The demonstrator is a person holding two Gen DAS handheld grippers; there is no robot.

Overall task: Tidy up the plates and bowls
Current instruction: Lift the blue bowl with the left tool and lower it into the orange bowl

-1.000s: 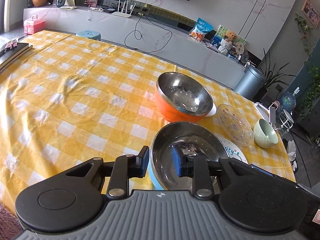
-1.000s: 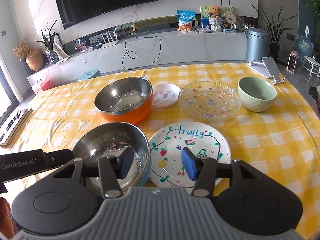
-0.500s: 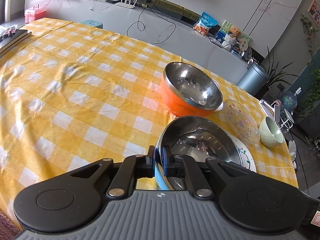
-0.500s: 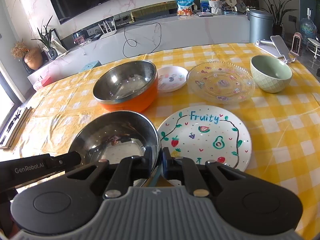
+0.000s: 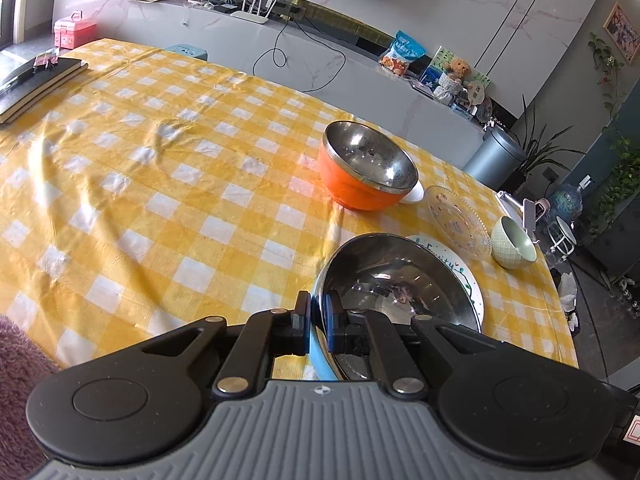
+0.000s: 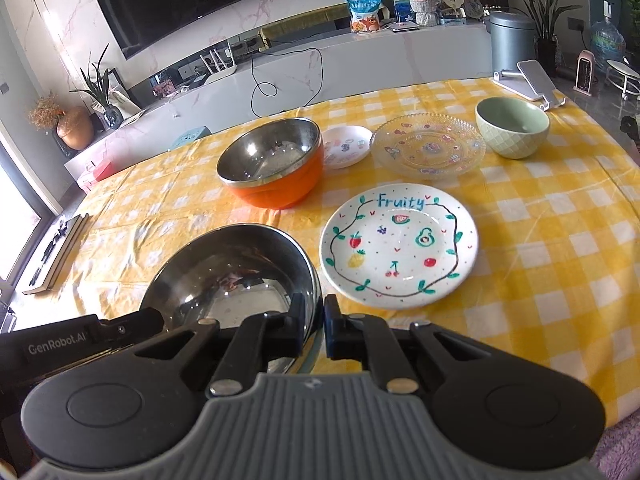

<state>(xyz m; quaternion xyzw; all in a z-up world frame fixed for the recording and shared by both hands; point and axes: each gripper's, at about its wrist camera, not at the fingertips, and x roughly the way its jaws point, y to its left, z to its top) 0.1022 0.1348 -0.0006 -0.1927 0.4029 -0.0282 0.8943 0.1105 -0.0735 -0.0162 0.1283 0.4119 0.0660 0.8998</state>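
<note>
A steel bowl with a blue outside (image 5: pixel 394 280) (image 6: pixel 236 268) is held above the yellow checked tablecloth by both grippers. My left gripper (image 5: pixel 318 314) is shut on its left rim. My right gripper (image 6: pixel 316 316) is shut on its right rim. An orange bowl with a steel lining (image 5: pixel 366 168) (image 6: pixel 272 164) stands further back. To the right lie the "Fruity" plate (image 6: pixel 400 244), a clear glass plate (image 6: pixel 428 146), a small white plate (image 6: pixel 346 146) and a green bowl (image 6: pixel 512 126).
A stack of dark books (image 5: pixel 36 80) lies at the table's far left corner. A phone stand (image 6: pixel 534 80) sits at the far right corner. The yellow cloth (image 5: pixel 160 184) stretches wide to the left of the bowls.
Both grippers closed onto the blue bowl's rim. The bowl has been lifted off the cloth and the views have risen with it.
</note>
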